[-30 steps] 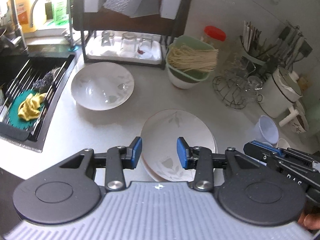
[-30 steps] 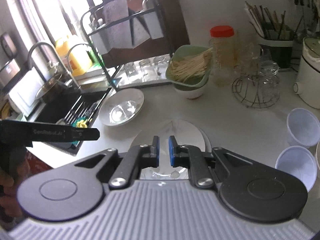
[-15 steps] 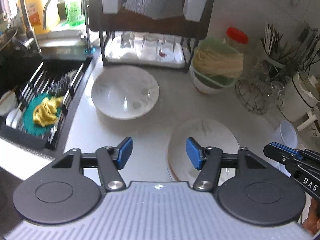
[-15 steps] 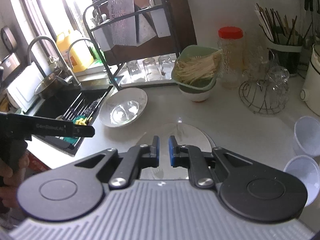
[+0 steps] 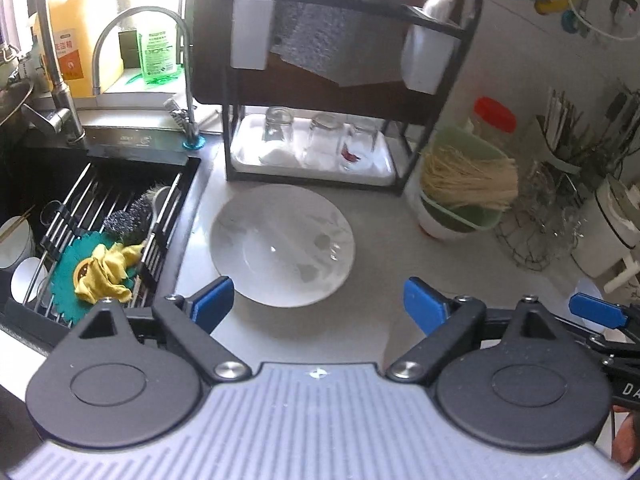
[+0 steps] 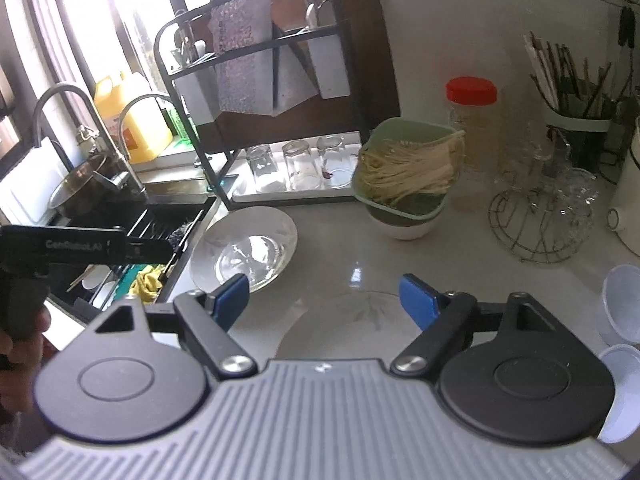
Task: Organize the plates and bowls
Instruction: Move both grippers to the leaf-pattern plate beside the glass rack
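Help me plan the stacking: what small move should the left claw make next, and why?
Probably ease the left claw, its jaws opening and empty, forward onto the near rim of the white leaf-patterned ceramic plate. That plate lies alone by the sink, right ahead of the pads, apart from the other white plate.

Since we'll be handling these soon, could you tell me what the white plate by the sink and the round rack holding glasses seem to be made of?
The white plate looks like glazed ceramic: glossy, with highlights and a faint leaf print. The round rack looks like thin bare metal wire, see-through and grey.
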A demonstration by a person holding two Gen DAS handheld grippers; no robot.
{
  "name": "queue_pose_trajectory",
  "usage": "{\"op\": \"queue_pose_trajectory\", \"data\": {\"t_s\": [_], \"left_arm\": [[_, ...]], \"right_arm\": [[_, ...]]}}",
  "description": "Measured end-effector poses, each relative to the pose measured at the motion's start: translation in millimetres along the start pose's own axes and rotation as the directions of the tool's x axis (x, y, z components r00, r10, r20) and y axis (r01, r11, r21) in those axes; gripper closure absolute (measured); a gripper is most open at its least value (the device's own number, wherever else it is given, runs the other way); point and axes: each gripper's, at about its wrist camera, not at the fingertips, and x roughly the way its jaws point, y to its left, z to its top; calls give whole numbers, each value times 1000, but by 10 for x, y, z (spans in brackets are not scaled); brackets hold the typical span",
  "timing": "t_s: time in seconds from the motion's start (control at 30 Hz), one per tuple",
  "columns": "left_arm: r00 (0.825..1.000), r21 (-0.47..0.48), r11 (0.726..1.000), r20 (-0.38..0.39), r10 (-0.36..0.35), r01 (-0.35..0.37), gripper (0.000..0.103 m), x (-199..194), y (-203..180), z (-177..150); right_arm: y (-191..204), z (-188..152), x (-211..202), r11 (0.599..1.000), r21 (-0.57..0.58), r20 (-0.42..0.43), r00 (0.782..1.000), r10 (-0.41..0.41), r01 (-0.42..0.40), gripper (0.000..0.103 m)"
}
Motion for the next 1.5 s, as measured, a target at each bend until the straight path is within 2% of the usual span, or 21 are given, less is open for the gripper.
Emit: {"op": "queue_pose_trajectory", "data": {"t_s": [0.17, 0.37, 0.5, 0.6, 0.87, 1.03, 1.13, 1.2, 1.43, 1.5], "left_arm": [[1000, -19, 1000, -1, -12, 12, 9, 124, 232, 42], [999, -29, 999, -20, -29, 28, 9, 318, 490, 102], [999, -9, 999, -32, -37, 37, 9, 489, 610, 178], [998, 30, 999, -45, -35, 36, 9, 611, 648, 242], [993, 16, 997, -91, -78, 80, 9, 1041, 955, 384], [987, 39, 993, -120, -110, 115, 9, 1317, 1050, 485], [980, 21, 991, -153, -124, 129, 9, 1447, 1098, 546], [977, 15, 988, -152, -152, 156, 9, 1514, 1126, 613], [961, 50, 975, -188, -205, 218, 11, 1805, 1206, 698], [954, 38, 970, -192, -229, 241, 13, 1863, 1254, 715]], "right_arm": [[163, 61, 139, 1000, -21, -7, 1000, 14, -14, 19], [241, 195, 444, 999, 40, 6, 1000, 28, -28, 20], [408, 327, 700, 1000, -30, -19, 1000, -6, 5, 20], [457, 377, 884, 1000, 7, -46, 999, 17, -17, 20], [557, 415, 1385, 997, 78, -119, 993, 4, 5, 21], [543, 422, 1610, 992, 119, -157, 987, -33, 52, 28], [528, 399, 1741, 983, 166, -192, 981, -39, 72, 30], [538, 391, 1816, 980, 182, -212, 977, -36, 76, 37], [625, 371, 2098, 971, 209, -267, 962, -56, 114, 51], [634, 353, 2178, 970, 216, -283, 958, -50, 115, 61]]}}
